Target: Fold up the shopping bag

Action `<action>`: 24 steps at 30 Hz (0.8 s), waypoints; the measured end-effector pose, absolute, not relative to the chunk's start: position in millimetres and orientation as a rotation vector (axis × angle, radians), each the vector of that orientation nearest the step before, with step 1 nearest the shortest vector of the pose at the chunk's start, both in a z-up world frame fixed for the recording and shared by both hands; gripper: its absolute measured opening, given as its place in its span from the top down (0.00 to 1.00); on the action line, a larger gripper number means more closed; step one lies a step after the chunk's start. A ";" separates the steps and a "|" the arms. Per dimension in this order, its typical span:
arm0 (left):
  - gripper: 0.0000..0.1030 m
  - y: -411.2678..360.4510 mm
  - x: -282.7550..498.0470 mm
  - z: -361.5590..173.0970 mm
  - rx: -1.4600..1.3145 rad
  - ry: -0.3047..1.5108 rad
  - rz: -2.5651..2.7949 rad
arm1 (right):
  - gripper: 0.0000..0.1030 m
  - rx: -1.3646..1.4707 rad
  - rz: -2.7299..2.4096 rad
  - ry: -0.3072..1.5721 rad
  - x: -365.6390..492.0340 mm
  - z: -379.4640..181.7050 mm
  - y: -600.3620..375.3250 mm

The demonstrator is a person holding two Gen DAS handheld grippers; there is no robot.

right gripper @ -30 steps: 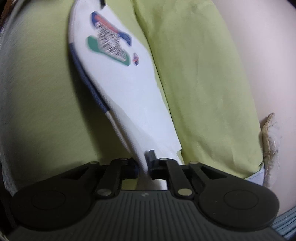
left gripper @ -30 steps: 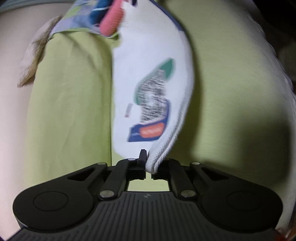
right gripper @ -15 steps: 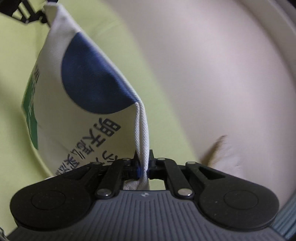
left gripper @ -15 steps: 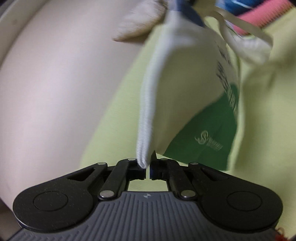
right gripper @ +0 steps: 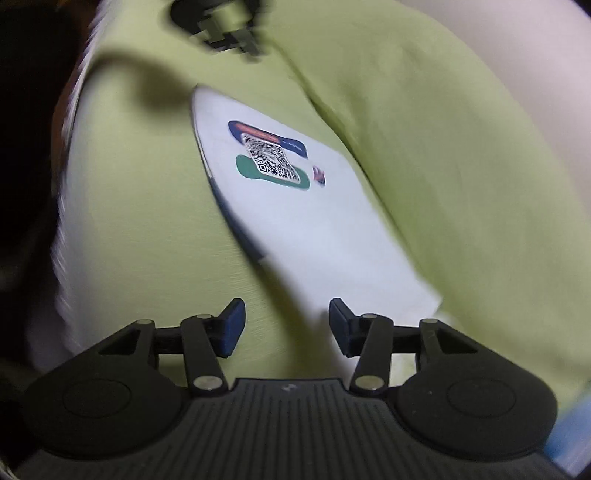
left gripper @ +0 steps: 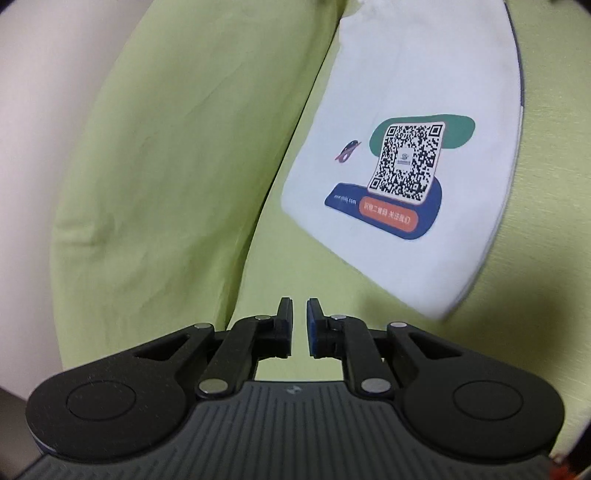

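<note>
white cloth of the shopping bag [left gripper: 417, 85] is seen lying flat on a light green sheet [left gripper: 166, 155]. the bag is spread out with its printed side up. a square black-and-white code [left gripper: 408, 162] is printed on the bag, with a dark green shape behind its top and a dark blue shape under it. an orange strip with small white letters is set in the blue shape. a thin dark edge is seen along one long side of the bag.

beside the bag, a long fold is raised in the green sheet, and one side of the bag is lined up next to that fold.

the left gripper [left gripper: 299, 314] is held near the bag's corner, just off the cloth. its two fingers are parted by a narrow gap, and nothing is held between them. only green sheet is seen in that gap.

in the right wrist view, the bag [right gripper: 310, 229] is blurred. the right gripper [right gripper: 286, 314] is spread wide apart, and nothing is pinched. the near end of the bag is seen between its two fingers, but whether the cloth is touched cannot be told.

at the far end of the bag, a dark blurred shape [right gripper: 221, 26] is seen above the sheet. past the green sheet, a pale pink surface [left gripper: 29, 110] is seen.
</note>
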State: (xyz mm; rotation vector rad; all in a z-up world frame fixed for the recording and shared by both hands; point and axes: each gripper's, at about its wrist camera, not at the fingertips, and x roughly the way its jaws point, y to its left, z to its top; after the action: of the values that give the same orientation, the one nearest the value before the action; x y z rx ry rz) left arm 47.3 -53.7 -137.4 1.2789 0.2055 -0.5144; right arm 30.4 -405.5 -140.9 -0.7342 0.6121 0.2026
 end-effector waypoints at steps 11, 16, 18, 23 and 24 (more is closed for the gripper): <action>0.82 -168.8 71.8 -126.7 0.943 0.307 -0.699 | 0.71 0.223 -0.197 0.721 7.1 -77.9 -577.1; 0.82 -213.6 95.6 -120.5 0.756 0.386 -0.761 | 0.72 0.499 -0.229 0.721 47.8 -107.0 -627.9; 0.82 -221.9 114.7 -119.7 0.692 0.418 -0.771 | 0.72 0.607 -0.247 0.706 62.1 -116.7 -645.9; 0.74 -242.6 136.9 -131.8 0.668 0.433 -0.774 | 0.72 0.804 -0.325 0.711 107.6 -145.0 -661.0; 0.74 -242.6 138.2 -133.0 0.666 0.439 -0.774 | 0.72 0.823 -0.334 0.713 116.0 -152.6 -659.7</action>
State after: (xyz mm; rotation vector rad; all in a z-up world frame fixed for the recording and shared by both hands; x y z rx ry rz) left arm 138.2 -242.6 -133.0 0.6661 0.4387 -0.7740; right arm 116.0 -659.7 -152.6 0.8229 0.7134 -0.3344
